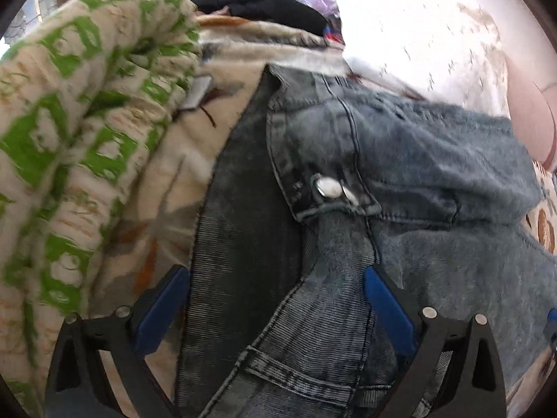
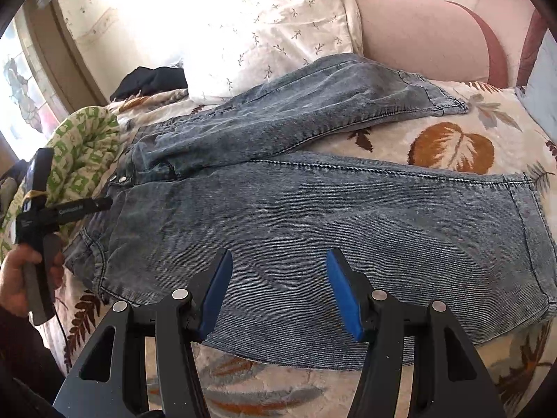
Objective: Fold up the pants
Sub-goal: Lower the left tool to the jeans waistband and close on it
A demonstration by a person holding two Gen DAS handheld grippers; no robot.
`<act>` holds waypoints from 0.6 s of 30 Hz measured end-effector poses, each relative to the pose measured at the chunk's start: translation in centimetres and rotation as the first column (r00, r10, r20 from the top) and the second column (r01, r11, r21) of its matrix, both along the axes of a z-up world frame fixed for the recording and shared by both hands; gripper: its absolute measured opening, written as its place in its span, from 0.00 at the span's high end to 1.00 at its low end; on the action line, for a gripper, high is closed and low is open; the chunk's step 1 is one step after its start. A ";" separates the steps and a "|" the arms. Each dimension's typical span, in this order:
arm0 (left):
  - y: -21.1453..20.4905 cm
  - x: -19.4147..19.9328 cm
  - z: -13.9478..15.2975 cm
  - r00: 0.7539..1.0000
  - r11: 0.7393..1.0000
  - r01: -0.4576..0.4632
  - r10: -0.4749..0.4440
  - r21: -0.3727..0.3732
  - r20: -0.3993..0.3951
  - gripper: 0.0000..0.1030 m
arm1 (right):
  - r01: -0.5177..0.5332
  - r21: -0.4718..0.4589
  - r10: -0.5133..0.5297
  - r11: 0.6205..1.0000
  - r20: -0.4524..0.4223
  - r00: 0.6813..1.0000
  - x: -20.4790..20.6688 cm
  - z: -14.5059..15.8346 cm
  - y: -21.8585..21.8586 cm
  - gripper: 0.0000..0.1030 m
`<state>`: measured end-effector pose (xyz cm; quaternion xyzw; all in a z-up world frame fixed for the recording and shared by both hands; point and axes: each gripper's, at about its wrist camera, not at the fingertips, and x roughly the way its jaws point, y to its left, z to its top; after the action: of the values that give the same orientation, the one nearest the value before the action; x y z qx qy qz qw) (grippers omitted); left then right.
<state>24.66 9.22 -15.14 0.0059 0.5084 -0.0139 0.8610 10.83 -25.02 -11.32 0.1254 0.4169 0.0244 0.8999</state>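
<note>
Pants [image 2: 313,209]: grey-blue washed denim, spread flat on a bed [image 2: 452,146]. In the right wrist view the waistband sits at centre left and both legs run toward the right of the frame. The near leg fills the middle; the far leg angles off to the upper right, its hem close to a pink headboard [image 2: 417,31]. The legs lie apart, so no fold is made yet.

Right claw [image 2: 280,289]: blue pads stand moderately wide, nothing between them, poised over the near leg at lower centre.

Left claw [image 1: 275,310]: pads wide apart over the waistband and fly, and the denim between them does not look pinched. A metal button [image 1: 327,188] shows at centre of the left wrist view. In the right wrist view the person's hand [image 2: 21,275] grips this tool's handle at the left edge.

Handling, as a guess: denim is soft but fairly heavy, with enough body to drape without slipping. Thick seams, waistband and hems should give the surest bite, while mid-leg cloth would likely bunch. Taking the waistband with one claw and a hem or outseam with the other looks sensible for laying one leg over the other.

Bed cover: cream blanket with brown leaf print, soft and yielding. A green-patterned quilt [image 2: 83,146] is bunched at the left, a white sprigged pillow [image 2: 271,35] lies at upper centre, dark clothing [image 2: 153,82] beside it. Bright window at the upper left.
</note>
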 end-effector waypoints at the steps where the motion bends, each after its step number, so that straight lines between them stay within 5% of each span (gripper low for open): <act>1: -0.1 0.1 -0.1 1.000 1.000 0.016 -0.016 -0.007 -0.003 0.07 | 0.002 -0.001 -0.002 1.000 -0.001 1.000 0.0 0.0 0.0 0.46; 6: -0.8 0.2 -0.1 0.995 0.994 0.097 -0.097 -0.040 0.000 0.28 | 0.018 -0.003 -0.018 1.000 -0.013 1.000 0.0 -0.4 -0.5 0.46; 10: -0.8 -0.1 0.4 0.992 0.988 0.124 -0.123 -0.096 0.013 0.63 | 0.037 -0.001 -0.037 0.999 -0.023 0.999 0.1 -0.7 -1.0 0.46; 15: 0.9 -0.1 0.7 0.996 0.976 0.087 -0.086 -0.198 0.013 0.77 | 0.049 -0.004 -0.049 0.999 -0.026 0.998 0.2 -0.8 -1.2 0.46; 18: 0.5 -0.5 1.1 0.995 0.979 0.099 -0.094 -0.179 0.035 0.86 | 0.052 -0.005 -0.052 0.999 -0.028 0.998 0.2 -0.9 -1.3 0.46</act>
<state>24.13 9.68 -14.02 -0.0472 0.4928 -0.1015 0.8629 11.02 -26.27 -12.26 0.1348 0.4262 -0.0016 0.8945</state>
